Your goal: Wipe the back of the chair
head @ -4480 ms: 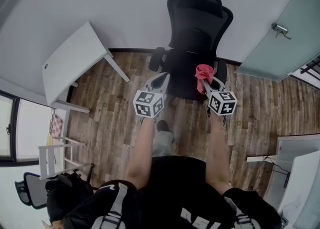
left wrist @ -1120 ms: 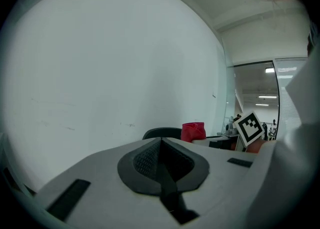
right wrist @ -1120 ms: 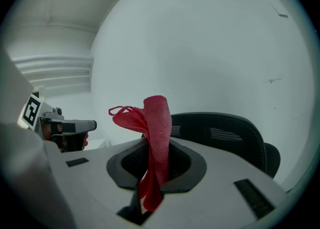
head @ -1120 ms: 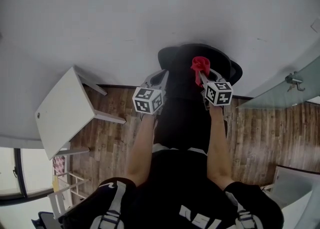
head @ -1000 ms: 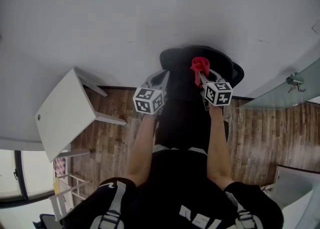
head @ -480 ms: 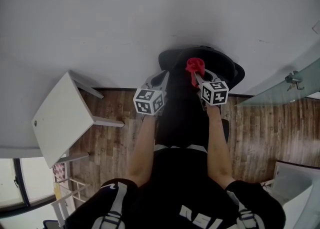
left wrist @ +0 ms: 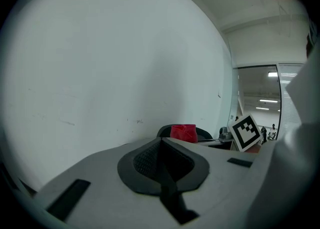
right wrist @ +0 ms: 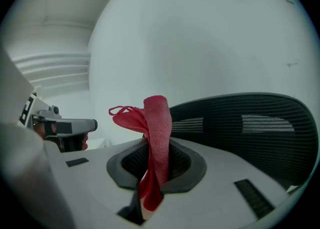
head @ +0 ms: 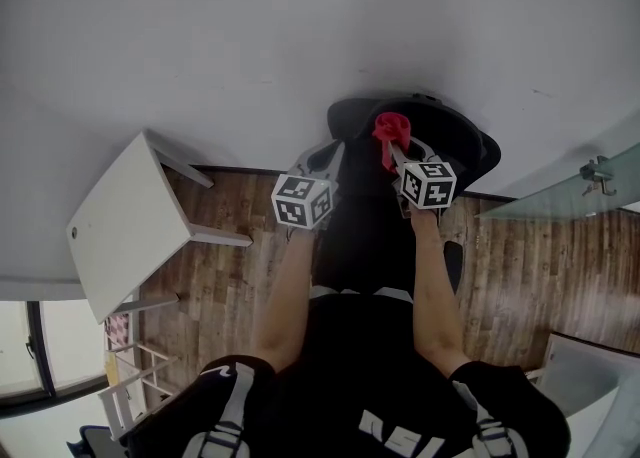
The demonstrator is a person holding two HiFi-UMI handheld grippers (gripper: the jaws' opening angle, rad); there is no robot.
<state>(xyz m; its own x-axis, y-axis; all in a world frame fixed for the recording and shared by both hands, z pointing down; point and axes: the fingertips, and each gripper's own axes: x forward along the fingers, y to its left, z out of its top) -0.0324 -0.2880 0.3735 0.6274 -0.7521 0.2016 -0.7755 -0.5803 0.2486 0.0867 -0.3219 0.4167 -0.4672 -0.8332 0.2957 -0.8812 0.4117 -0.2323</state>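
A black mesh office chair [head: 450, 136] stands against the white wall, its curved top edge [right wrist: 250, 118] filling the right of the right gripper view. My right gripper [head: 392, 149] is shut on a red cloth [head: 390, 127], which sticks up from the jaws [right wrist: 155, 123] beside the chair's top edge. Whether the cloth touches the mesh is unclear. My left gripper [head: 325, 158] is shut with nothing in it, held left of the chair's back. From the left gripper view the red cloth [left wrist: 183, 132] and the chair top [left wrist: 202, 133] show beyond the closed jaws.
A white table [head: 125, 226] stands at the left on the wood floor [head: 230, 256]. A frosted glass door [head: 570, 191] with a handle is at the right. The white wall [head: 250, 36] is close behind the chair.
Since 4.5 s ago both grippers rose from the seat level to the chair's top. In the last second the right gripper with the cloth shifted slightly left along the top edge.
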